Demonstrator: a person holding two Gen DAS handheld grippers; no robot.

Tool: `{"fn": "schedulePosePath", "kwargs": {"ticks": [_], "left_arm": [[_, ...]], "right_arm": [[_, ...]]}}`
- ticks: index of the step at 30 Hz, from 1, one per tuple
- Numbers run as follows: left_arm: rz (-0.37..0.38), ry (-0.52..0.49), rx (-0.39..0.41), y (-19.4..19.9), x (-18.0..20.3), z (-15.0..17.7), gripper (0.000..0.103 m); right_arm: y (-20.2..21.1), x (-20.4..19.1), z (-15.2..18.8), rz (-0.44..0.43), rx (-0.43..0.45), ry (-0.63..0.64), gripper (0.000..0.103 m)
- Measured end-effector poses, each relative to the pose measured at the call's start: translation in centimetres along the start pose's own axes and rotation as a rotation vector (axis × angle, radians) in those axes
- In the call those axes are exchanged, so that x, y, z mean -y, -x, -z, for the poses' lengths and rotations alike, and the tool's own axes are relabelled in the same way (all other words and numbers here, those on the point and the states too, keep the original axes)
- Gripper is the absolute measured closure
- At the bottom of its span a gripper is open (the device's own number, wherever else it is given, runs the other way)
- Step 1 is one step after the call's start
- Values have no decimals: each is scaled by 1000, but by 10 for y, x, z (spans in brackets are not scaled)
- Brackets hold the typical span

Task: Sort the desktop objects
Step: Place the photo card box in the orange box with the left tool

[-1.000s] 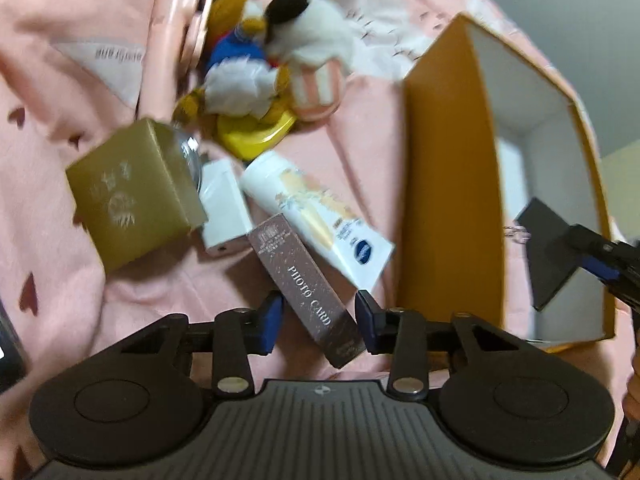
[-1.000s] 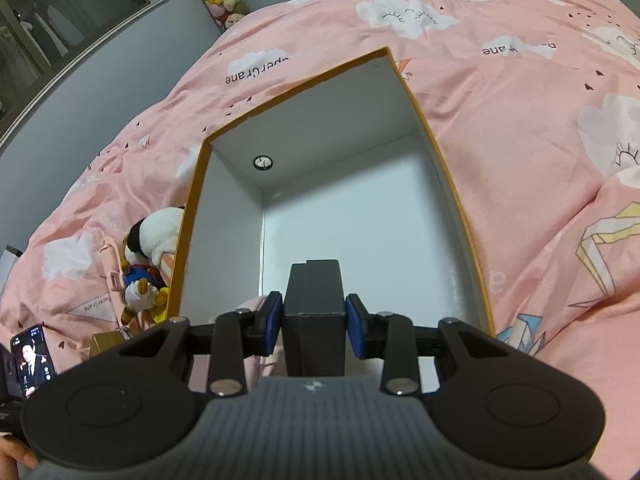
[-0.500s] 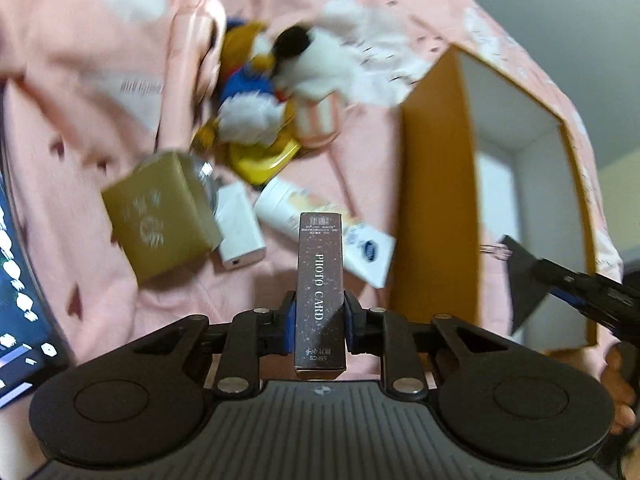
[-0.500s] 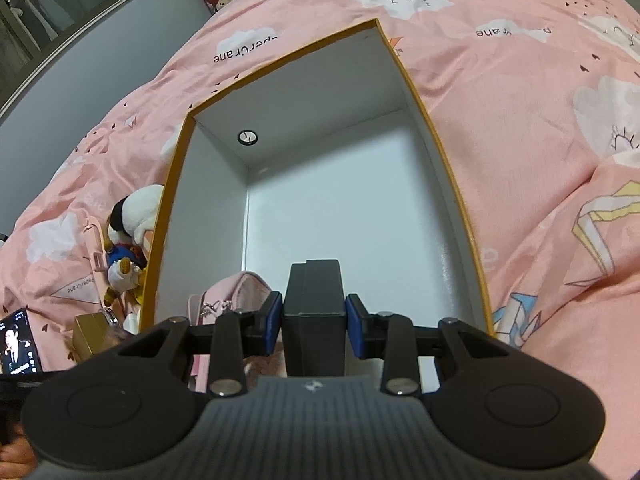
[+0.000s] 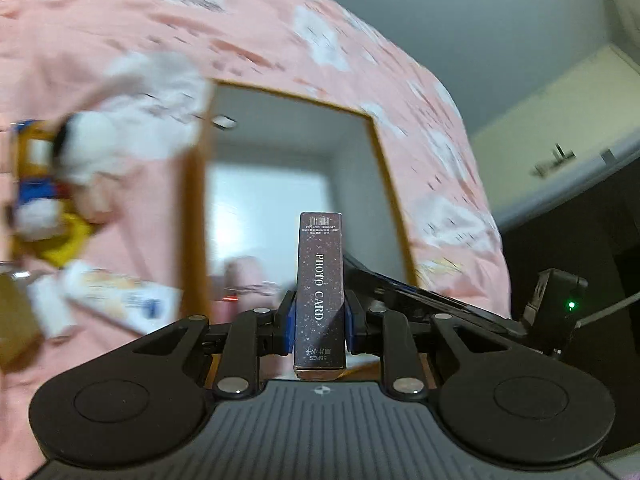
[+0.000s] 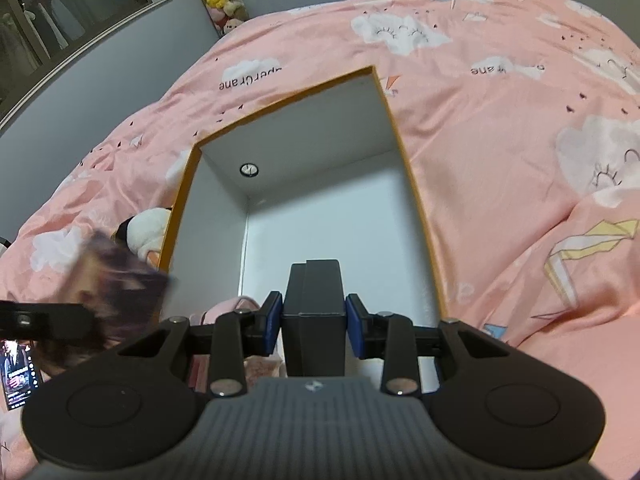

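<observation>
My left gripper [image 5: 319, 320] is shut on a dark speckled box marked PHOTO CARD [image 5: 320, 280], held upright in the air in front of the open orange box [image 5: 196, 220] with white inner walls. In the right wrist view the same card box [image 6: 120, 280] shows as a blur at the left, beside the orange box's rim [image 6: 404, 152]. My right gripper [image 6: 314, 320] is shut on a plain black box [image 6: 314, 308], hanging over the near end of the orange box. A pink item [image 6: 228, 308] lies inside at the near corner.
On the pink bedspread left of the orange box lie a plush toy [image 5: 48, 184], a cream tube [image 5: 120, 296], a small white item [image 5: 52, 308] and a gold box [image 5: 12, 320]. A lit phone [image 6: 18, 372] sits at the far left.
My left gripper closed on the photo card box, lifted it off the bedspread and swung it right, to face the orange box. The right gripper kept still with its black box.
</observation>
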State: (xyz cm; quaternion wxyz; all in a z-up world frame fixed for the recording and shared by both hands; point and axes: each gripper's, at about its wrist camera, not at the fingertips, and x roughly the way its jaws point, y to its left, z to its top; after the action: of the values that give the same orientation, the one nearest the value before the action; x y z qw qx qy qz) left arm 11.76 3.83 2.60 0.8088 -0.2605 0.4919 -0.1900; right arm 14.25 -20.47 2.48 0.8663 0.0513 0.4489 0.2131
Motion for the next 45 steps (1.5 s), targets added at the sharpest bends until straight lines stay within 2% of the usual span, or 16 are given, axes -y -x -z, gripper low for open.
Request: {"fn": "schedulePosePath", "kwargs": {"ticks": [3,10,14,20,32,33,35,37,42,43,44,45], "left_arm": [[-21,-13,-59,-35,11,-2,77],[-136,-17,-120,-78,17,4,77],[-201,-21,-145,-91,15,9,77],[-232,-8,-179,-100,10,11,77],[-189,-26,-195,-95,4,12,69],[-176,-22,-192,-94,3,11,67],[-139,-14,-186,-88,2,10,56],[-107,-22,-165,-78,3,8,53],[-89,-112,-50,-44,7,4,52],[-91,-132,-48,-41,9,2,54],[-91,-154,-54,-40,10,3,62],[-94,-180,-67,-42,11,4,63]], "right_arm": [[4,4,1,23,12,-1,67],[5,11,6,41,18,-9,67],[2,6,7,24,11,3,67],[0,3,8,32,-2,31,67],[-5,-1,7,56,-47,71,67],[-6,-1,7,60,-49,74,67],[-7,-4,7,74,-53,83,67],[-8,-6,7,90,-55,93,67],[-8,-8,6,97,-49,56,67],[-8,-9,6,89,-51,47,67],[-9,-10,5,80,-56,43,67],[-10,-12,5,77,-62,44,67]]}}
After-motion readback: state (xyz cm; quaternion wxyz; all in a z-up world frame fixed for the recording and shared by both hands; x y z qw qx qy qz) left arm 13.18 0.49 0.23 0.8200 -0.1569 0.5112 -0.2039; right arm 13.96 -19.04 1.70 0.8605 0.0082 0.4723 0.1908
